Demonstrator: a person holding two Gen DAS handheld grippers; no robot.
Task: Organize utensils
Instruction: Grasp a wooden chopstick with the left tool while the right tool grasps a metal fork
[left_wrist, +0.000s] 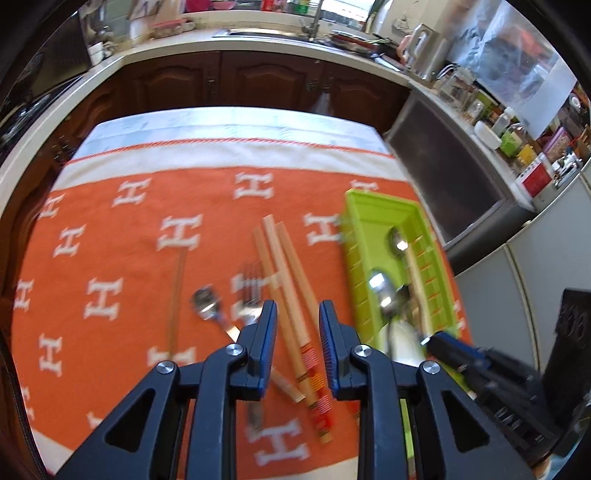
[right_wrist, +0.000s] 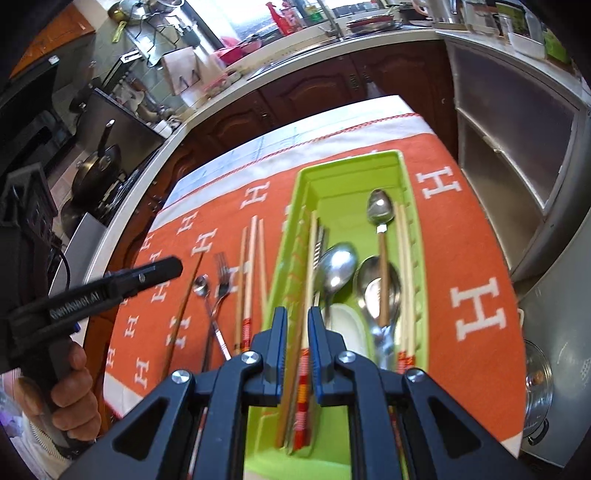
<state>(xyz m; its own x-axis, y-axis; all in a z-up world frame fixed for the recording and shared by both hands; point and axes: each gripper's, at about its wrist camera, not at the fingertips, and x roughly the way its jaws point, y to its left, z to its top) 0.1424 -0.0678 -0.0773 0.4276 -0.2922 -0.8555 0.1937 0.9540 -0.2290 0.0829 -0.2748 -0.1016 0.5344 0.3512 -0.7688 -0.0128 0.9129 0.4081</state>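
Chopsticks (left_wrist: 286, 280) lie loose on the orange cloth (left_wrist: 110, 229) that covers the table, three pale sticks side by side, long axes running straight away from the left gripper (left_wrist: 297, 314) and nearly parallel to its fingers. Their patterned red ends sit below the jaws, their plain tips point to the far edge. Those jaws stand apart with nothing between the blue pads, hovering directly above the sticks, so a grasp would need the gripper turned across the sticks or dropped onto one of them. Just left of the chopsticks lie a fork (left_wrist: 251, 291), a small spoon (left_wrist: 207, 304) and a thin dark stick (left_wrist: 176, 295). To the right, the green tray (left_wrist: 373, 206) already holds spoons and chopsticks. The right gripper (right_wrist: 297, 325) is over the tray's near end, its jaws narrowed around a chopstick (right_wrist: 304, 332) with a red patterned end that lies lengthwise in the tray; whether the pads actually press it I cannot tell. The left hand looks nearer to the loose sticks
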